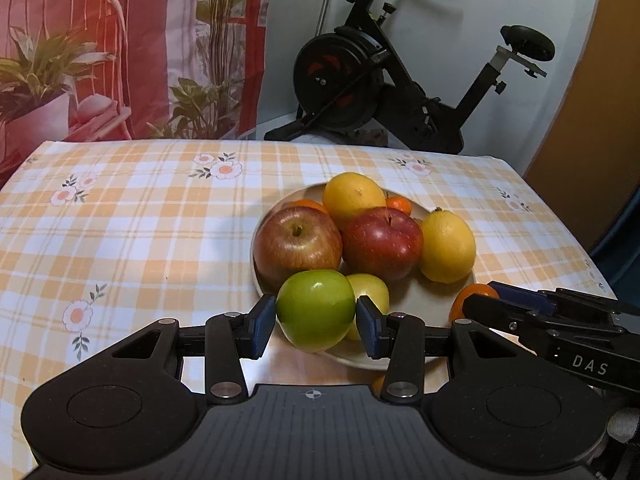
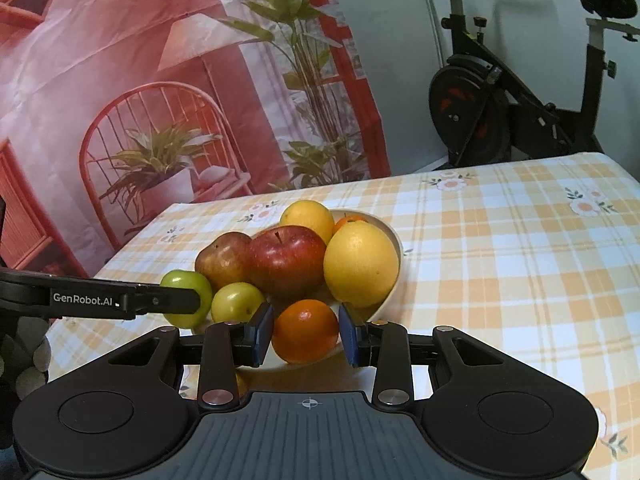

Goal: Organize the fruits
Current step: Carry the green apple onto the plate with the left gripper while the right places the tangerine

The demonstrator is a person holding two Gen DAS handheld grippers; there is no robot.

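Both claws are loaded. Your left claw [image 1: 316, 322] is clenched on the green apple [image 1: 316, 310], pads on its widest sides; it sits at the 6 o'clock edge of the plate [image 1: 424, 304], whether lifted clear or just resting on the rim I can't tell. Your right claw [image 2: 306, 334] is clenched on the small orange [image 2: 306, 330], same story, at the plate's near rim at roughly 5 o'clock from the pile.

Handling, my read:
- Green apple: firm, waxy, fairly heavy for its size. Skin is slick, so keep the pads on the equator; off-centre and it will roll out.
- Small orange: light, softer skin, gives a little. Don't squeeze harder, it bruises.
- The pile on the plate (two red apples [image 1: 382, 242], lemons [image 1: 446, 246], a pale green fruit [image 1: 372, 292]) is stacked loose. Anything you nudge may roll onto the checked tabletop [image 1: 140, 240].

Pose: left claw pitched clearly downward, looking over the apple at the plate. Right claw is shallower, nearly along the tabletop, entering the left view at 4 o'clock. The two claws are close side by side; separate them before swinging either fruit.
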